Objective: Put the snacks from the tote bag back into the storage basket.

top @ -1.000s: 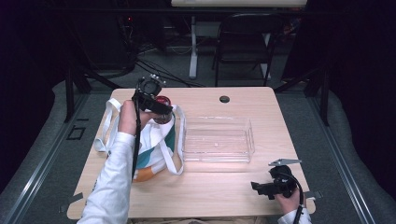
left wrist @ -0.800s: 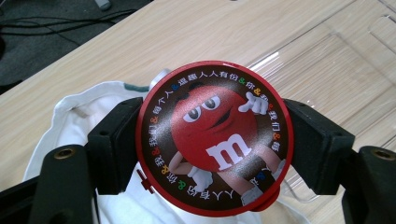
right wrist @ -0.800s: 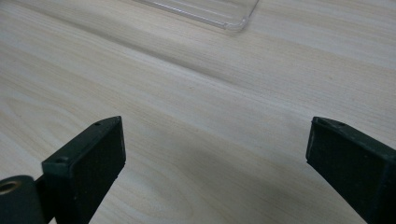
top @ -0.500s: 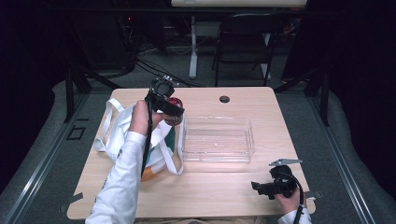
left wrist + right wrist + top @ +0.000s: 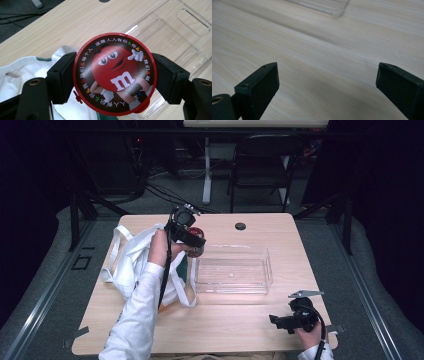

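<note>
Left gripper [image 5: 113, 75] is clamped on the round red candy tin [image 5: 114, 74], pads on opposite sides of its rim, held in the air at the near-left corner of the clear tray [image 5: 235, 270], above the white tote bag [image 5: 132, 260]. Right gripper [image 5: 327, 85] is spread wide, nothing between the jaws, idle over the tabletop [image 5: 225, 320]. Risks: smooth round rim could slip or rotate in the pads; a low approach would clip the tray wall and shove the light tray; releasing too soon drops the tin back onto the bag.
</note>
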